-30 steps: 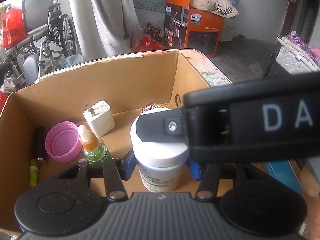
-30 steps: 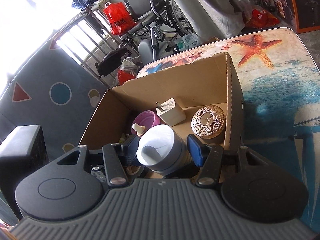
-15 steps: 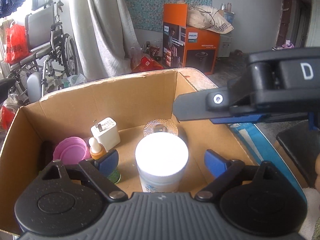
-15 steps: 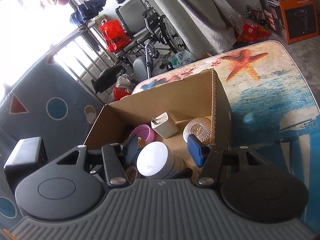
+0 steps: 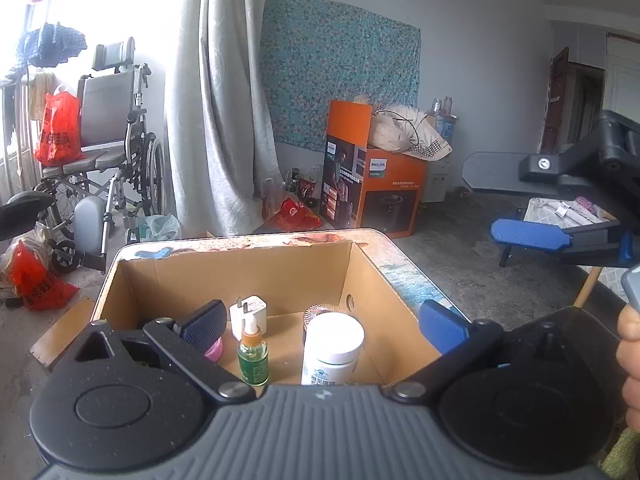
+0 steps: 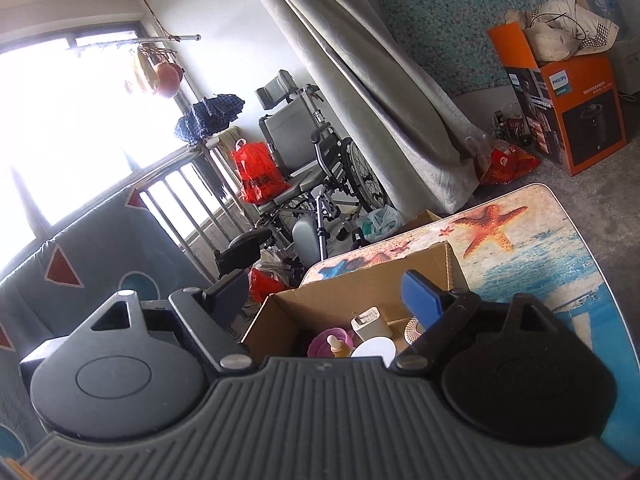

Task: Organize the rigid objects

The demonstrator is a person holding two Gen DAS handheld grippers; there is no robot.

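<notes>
An open cardboard box (image 5: 280, 280) stands on the starfish-print table (image 6: 540, 260). A white jar (image 5: 334, 348) stands upright in it, beside a green dropper bottle (image 5: 253, 354), a white charger plug (image 5: 249, 314), a pink lid (image 5: 214, 352) and a patterned metallic lid (image 5: 316, 312). My left gripper (image 5: 320, 316) hovers above the box's near side; its jaws are opening with nothing between them. My right gripper (image 6: 320, 286), also seen as right gripper (image 5: 480, 206) high at the right, is clear of the box (image 6: 280, 320). Its jaws are opening too and hold nothing. The jar (image 6: 374, 348) shows below it.
A wheelchair (image 5: 112, 168) and red bags stand beyond the table at left, next to a grey curtain (image 5: 216, 120). An orange appliance carton (image 5: 372, 184) sits on the floor behind. A person's hand (image 5: 630, 344) shows at the right edge. The table's bare cloth lies right of the box.
Both grippers let go of the white jar, the left first, then the right. They opened wide, rose and drew back. The jar now stands free in the box.
</notes>
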